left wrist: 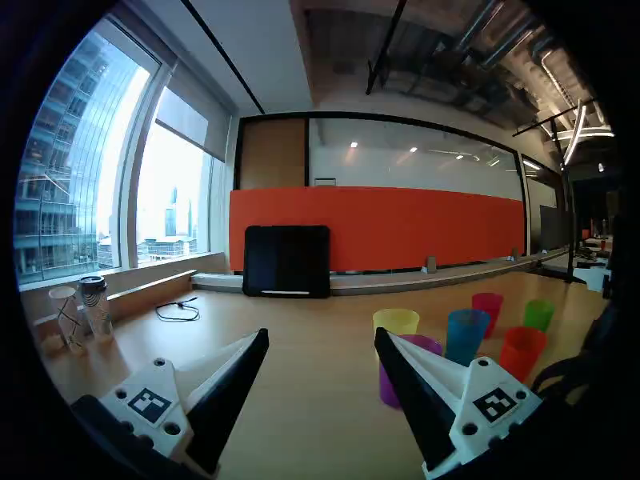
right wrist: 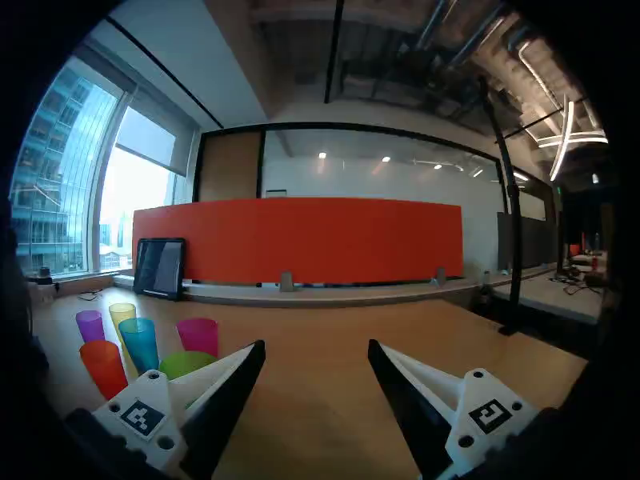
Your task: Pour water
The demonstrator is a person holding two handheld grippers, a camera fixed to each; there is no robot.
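Note:
Several coloured plastic cups stand grouped on the wooden table. In the left gripper view I see a yellow cup (left wrist: 395, 322), a purple cup (left wrist: 418, 346) partly behind my right finger, a blue cup (left wrist: 466, 334), a pink cup (left wrist: 487, 307), an orange cup (left wrist: 522, 350) and a green cup (left wrist: 538, 314). My left gripper (left wrist: 320, 346) is open above the table, just left of the cups. In the right gripper view the same group appears at lower left: purple cup (right wrist: 90, 325), orange cup (right wrist: 105, 367), blue cup (right wrist: 141, 342), pink cup (right wrist: 198, 335), green cup (right wrist: 184, 365). My right gripper (right wrist: 316, 356) is open, holding nothing.
A dark tablet (left wrist: 286, 261) leans against the orange partition (left wrist: 376, 227) at the table's back. A black cable (left wrist: 178, 310) lies on the table. Two paper cups (left wrist: 94, 304) stand on the window ledge at left. More desks (right wrist: 560, 292) lie to the right.

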